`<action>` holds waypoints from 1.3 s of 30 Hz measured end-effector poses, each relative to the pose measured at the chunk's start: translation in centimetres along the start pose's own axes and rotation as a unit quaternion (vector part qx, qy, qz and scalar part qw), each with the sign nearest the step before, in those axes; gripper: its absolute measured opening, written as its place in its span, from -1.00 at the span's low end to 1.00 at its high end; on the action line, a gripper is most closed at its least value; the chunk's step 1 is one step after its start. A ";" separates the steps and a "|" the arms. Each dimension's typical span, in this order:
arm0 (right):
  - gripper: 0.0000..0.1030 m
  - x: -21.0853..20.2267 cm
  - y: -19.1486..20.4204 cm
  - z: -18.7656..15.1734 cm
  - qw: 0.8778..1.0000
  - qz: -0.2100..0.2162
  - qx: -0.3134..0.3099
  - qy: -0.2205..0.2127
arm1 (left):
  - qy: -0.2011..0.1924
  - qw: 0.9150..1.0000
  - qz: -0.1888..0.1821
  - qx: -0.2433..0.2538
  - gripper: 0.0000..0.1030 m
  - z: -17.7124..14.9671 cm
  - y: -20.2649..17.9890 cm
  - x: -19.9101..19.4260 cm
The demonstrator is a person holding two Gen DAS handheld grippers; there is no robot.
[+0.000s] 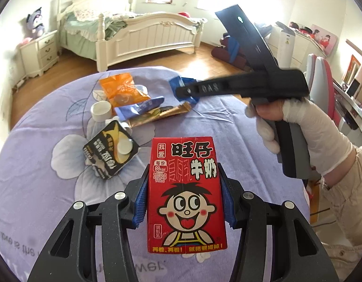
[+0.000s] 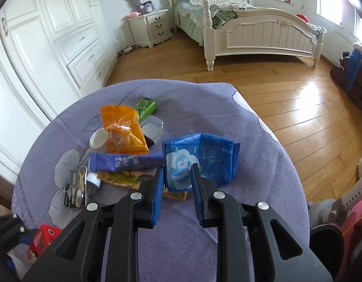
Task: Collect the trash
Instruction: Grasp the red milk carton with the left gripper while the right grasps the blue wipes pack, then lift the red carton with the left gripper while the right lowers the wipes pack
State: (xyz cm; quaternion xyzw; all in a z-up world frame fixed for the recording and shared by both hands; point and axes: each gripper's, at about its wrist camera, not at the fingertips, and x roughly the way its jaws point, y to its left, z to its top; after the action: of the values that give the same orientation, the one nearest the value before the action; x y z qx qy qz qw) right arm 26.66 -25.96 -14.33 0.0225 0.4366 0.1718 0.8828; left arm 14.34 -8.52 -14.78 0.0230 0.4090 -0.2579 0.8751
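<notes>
My left gripper is shut on a red milk carton with a cartoon face, held above the purple floral cloth. The carton also shows at the lower left of the right wrist view. My right gripper has its fingers closed on a blue wet-wipe packet, gripping its left part; in the left wrist view the right gripper reaches in from the right over the blue packet. A trash pile lies beside it: orange wrapper, purple sachet, black packet.
Also on the cloth are a white cap, a green wrapper, a clear lid and a gold sachet. A white bed, a nightstand and a wardrobe stand on the wooden floor beyond.
</notes>
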 end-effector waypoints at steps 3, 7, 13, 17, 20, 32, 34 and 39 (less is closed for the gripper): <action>-0.69 -1.5 0.5 -1.4 1.000 0.007 -0.019 -0.008 | -0.009 1.000 0.005 0.002 -0.01 0.0 0.4 -1.5; -0.75 -6.0 -0.6 -3.8 0.995 0.081 0.009 -0.051 | -0.021 1.000 0.006 -0.001 -0.01 0.5 1.2 -2.9; -0.78 -9.7 -1.3 -5.7 0.990 0.104 0.039 -0.084 | -0.023 1.000 -0.009 -0.010 -0.01 1.4 1.3 -2.2; -0.72 -10.2 -0.9 -6.4 0.990 0.098 0.027 -0.094 | -0.020 0.999 -0.020 -0.016 -0.01 1.9 0.9 -1.5; 0.45 -8.3 -0.6 -6.7 0.995 0.073 0.030 -0.063 | -0.018 1.000 -0.019 -0.016 -0.01 1.8 0.7 -1.1; 0.39 -1.3 3.3 -6.9 0.999 0.010 -0.033 0.020 | -0.013 1.000 0.011 -0.020 -0.01 1.2 1.2 -1.5; 0.37 -2.1 2.1 -7.0 0.999 0.038 -0.005 0.008 | -0.014 1.000 0.010 -0.020 0.00 1.4 1.2 -1.6; 0.36 -6.8 -0.7 -8.3 0.996 0.044 0.043 -0.058 | -0.018 1.000 -0.005 -0.010 0.00 2.2 -0.1 -1.4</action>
State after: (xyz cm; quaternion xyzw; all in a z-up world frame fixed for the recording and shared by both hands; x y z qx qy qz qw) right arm 16.55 -29.77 -14.42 0.0898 0.3906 0.1903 0.8962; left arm 15.08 -8.49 -12.28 0.0074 0.3961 -0.2580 0.8812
